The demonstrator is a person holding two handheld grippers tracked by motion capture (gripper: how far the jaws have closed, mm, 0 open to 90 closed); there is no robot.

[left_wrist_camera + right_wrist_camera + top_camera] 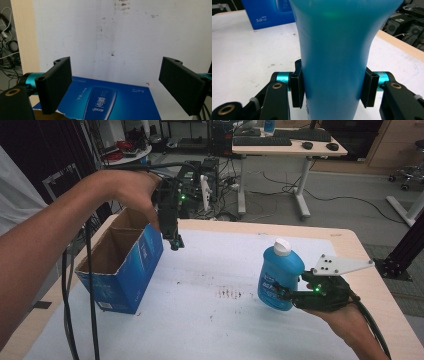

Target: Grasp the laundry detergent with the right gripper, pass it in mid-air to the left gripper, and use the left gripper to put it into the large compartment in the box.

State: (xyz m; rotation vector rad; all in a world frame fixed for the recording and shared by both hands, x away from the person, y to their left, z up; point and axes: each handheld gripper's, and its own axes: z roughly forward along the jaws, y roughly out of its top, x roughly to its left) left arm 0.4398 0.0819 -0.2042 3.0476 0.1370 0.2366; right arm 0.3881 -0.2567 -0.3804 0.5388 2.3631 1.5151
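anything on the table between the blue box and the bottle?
No objects: in the high view the white mat between blue box and bottle carries just dark smudges.

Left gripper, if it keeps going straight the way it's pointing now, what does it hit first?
Probably the blue box: the left gripper points down with open jaws above the box's near edge, white table cover beyond it.

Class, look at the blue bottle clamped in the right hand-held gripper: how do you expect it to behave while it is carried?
The blue bottle looks full of liquid, so probably heavy for its size. Its smooth, curved plastic wall may slip between the flat pads of the right hand-held gripper. Gripped low on its body, it could tilt top-heavy if jolted.
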